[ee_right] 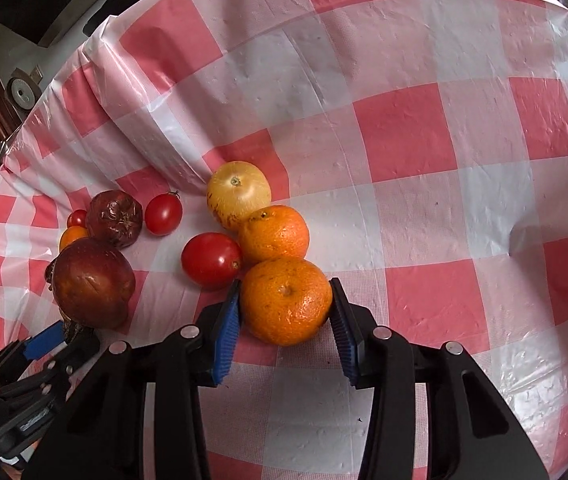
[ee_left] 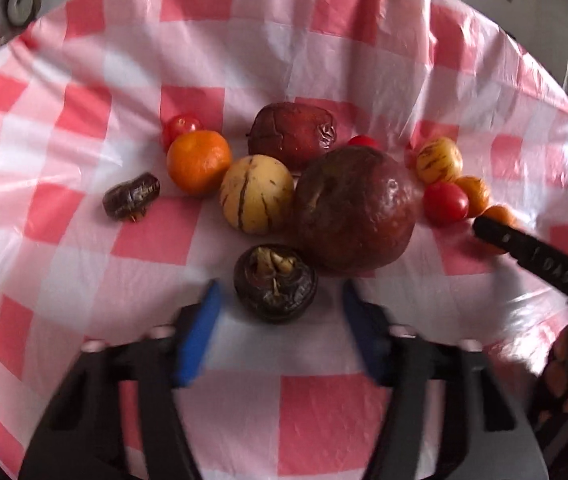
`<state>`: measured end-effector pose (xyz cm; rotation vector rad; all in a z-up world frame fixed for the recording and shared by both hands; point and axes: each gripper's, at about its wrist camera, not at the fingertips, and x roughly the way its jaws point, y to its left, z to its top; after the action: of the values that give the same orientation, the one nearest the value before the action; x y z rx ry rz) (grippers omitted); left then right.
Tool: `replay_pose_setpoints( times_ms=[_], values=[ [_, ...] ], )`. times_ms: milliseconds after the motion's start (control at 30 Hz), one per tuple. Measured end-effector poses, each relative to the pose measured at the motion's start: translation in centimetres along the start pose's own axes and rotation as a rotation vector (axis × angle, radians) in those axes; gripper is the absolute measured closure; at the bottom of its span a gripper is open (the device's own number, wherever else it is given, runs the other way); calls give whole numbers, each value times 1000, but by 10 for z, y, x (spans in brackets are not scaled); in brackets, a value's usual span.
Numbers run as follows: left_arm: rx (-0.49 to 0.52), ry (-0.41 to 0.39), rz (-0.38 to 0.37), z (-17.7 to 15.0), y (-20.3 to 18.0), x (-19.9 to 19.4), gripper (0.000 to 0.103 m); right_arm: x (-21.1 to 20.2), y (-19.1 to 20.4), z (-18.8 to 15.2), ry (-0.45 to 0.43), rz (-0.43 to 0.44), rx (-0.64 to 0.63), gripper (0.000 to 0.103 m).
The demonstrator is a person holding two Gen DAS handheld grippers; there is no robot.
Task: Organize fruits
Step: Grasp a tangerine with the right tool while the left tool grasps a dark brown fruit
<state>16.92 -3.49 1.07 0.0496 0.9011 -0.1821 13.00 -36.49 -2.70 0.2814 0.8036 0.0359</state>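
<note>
**A:** What does the right claw (ee_right: 285, 293) have?

**B:** A mandarin (ee_right: 285, 302). It sits between the two blue pads (ee_right: 228, 332), which press on its flanks, so I take it as gripped. It is not yet lifted off the checked cloth (ee_right: 423, 140).

**A:** What is close to it?

**B:** A second mandarin (ee_right: 274, 234) lies just ahead of the claw's tips and touches the held one. A red tomato (ee_right: 211, 260) is ahead and to the left pad's side, very near that pad.

**A:** And the left claw (ee_left: 280, 286)?

**B:** Its jaws stand apart. A dark shrivelled fruit (ee_left: 276, 288) lies at the tips, between them, with a gap showing on each side. The picture is blurred, but I see no pad touching it. A big brown-red fruit (ee_left: 355, 208) is just ahead, toward the right finger, and looks to touch the dark one.

**A:** So which step is this?

**B:** I'd say picking: one fruit is taken and the other is lined up, with sorting barely begun and the pile unsorted.

**A:** What does the next move need?

**B:** The right claw should lift straight up, so the pad does not nudge the tomato or roll the neighbouring mandarin. The left should ease forward a little and close gently, since that wrinkled fruit looks soft. I see no bowl or tray, so I can't say where they go.
</note>
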Motion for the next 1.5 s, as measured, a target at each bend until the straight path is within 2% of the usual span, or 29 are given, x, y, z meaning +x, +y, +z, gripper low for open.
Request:
replay_pose_setpoints(
  times_ms=[133,233,400,600,800,967,1133,1300,1500],
  values=[
    [-22,-30,-70,-2,9,-7,61,-1,-1,0,-3,9,7,61],
    [-30,-78,-88,-12,15,-22,61,-2,-5,0,-8,34,28,61],
    [-131,-97,-161,-24,30,-40,61,-3,-15,-1,-16,86,69,61],
    [-166,-194,-147,-54,40,-84,61,-3,-19,-1,-20,107,89,61],
    [-231,-190,-189,-65,54,-89,61,-4,-26,-1,-33,113,130,61],
    [-219,-231,-150,-74,52,-100,61,-9,-30,-2,-53,100,152,61],
    [-231,-262,-129,-96,55,-119,61,-21,-29,-8,-86,102,149,61],
    [-259,-321,-123,-116,63,-142,61,-47,-25,-38,-96,185,228,61],
    [-319,-379,-114,-147,84,-174,61,-81,16,-92,-45,285,224,61]
  ],
)
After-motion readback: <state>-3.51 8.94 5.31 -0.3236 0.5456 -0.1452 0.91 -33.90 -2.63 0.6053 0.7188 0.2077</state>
